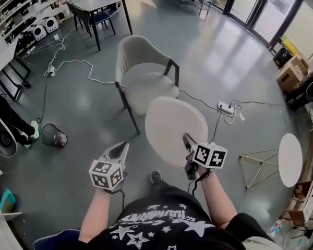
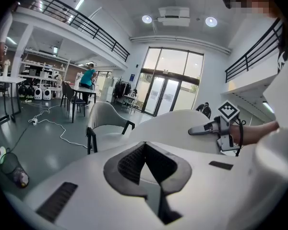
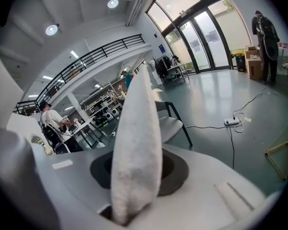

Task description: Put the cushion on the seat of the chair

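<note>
Black mesh bin (image 1: 52,134) on the floor at 9 o'clock in the head view, something brownish at its rim, contents can't tell. Cardboard boxes (image 1: 291,73) at 2 o'clock, flaps closed, contents not visible. Cushion (image 1: 175,129) is a flat round disc, off-white, plain, with a fuzzy nap along its rim in the right gripper view. It hangs in the air in front of the chair (image 1: 146,72), at 5 o'clock from the seat (image 1: 148,85); its far edge overlaps the seat's front edge in the head view, contact can't tell. Broad face is turned up toward the head camera; from the held rim it reaches toward 11 o'clock, at the chair. Edge-on in the right gripper view, it runs 6 to 12 o'clock with a slight lean to 1. Right gripper (image 1: 188,141) jaws are clamped on the cushion's near rim, only slightly apart. Left gripper (image 1: 123,146) at 7 o'clock from the cushion, jaws together at the tips, nothing in them.
</note>
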`<state>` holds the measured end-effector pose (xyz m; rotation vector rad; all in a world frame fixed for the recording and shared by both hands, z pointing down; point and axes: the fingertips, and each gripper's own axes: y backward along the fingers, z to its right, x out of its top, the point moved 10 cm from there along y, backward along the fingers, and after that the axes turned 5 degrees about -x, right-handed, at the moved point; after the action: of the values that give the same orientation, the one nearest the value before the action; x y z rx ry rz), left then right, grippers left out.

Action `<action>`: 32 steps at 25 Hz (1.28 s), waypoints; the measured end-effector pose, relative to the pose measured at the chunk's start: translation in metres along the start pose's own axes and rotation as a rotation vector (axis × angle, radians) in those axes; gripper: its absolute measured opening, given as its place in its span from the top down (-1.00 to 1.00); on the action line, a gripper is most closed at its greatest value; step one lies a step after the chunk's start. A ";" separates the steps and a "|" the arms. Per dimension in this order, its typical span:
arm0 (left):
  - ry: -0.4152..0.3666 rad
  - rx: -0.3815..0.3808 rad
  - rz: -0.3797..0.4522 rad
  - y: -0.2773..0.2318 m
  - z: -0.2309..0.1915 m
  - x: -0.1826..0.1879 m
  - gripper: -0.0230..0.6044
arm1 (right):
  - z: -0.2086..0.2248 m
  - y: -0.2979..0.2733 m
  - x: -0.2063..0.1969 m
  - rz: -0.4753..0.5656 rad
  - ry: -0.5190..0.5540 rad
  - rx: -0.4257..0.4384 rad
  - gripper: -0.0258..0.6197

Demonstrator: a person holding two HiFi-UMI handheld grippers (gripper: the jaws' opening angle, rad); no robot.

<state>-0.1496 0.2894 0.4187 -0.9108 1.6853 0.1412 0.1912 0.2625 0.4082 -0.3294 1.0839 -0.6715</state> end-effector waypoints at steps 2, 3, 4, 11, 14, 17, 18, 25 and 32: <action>0.000 0.008 0.005 -0.012 -0.003 0.009 0.90 | 0.005 -0.011 0.011 -0.008 0.006 0.007 0.71; 0.001 0.013 0.004 -0.018 -0.006 0.012 0.90 | 0.008 -0.017 0.015 -0.013 0.008 0.010 0.71; 0.003 0.018 0.000 -0.025 -0.007 0.015 0.90 | 0.011 -0.021 0.020 -0.019 0.008 0.013 0.71; -0.007 0.037 -0.044 -0.064 -0.003 0.026 0.90 | 0.042 -0.038 0.043 -0.057 -0.025 0.014 0.71; 0.014 0.058 -0.041 -0.073 -0.008 0.023 0.90 | 0.054 -0.047 0.046 -0.067 -0.012 0.029 0.71; 0.023 0.093 -0.035 -0.078 -0.013 0.026 0.90 | 0.059 -0.055 0.049 -0.078 -0.014 0.047 0.71; 0.020 0.101 -0.033 -0.080 -0.013 0.029 0.90 | 0.060 -0.057 0.050 -0.079 -0.019 0.051 0.71; 0.009 0.100 -0.023 -0.100 -0.028 0.046 0.90 | 0.063 -0.068 0.056 -0.096 -0.034 0.049 0.71; 0.021 0.052 -0.056 -0.134 -0.056 0.054 0.90 | 0.073 -0.088 0.066 -0.106 -0.055 -0.003 0.71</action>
<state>-0.1113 0.1400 0.4386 -0.9223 1.6740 0.0498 0.2459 0.1481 0.4433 -0.4076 1.0205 -0.7511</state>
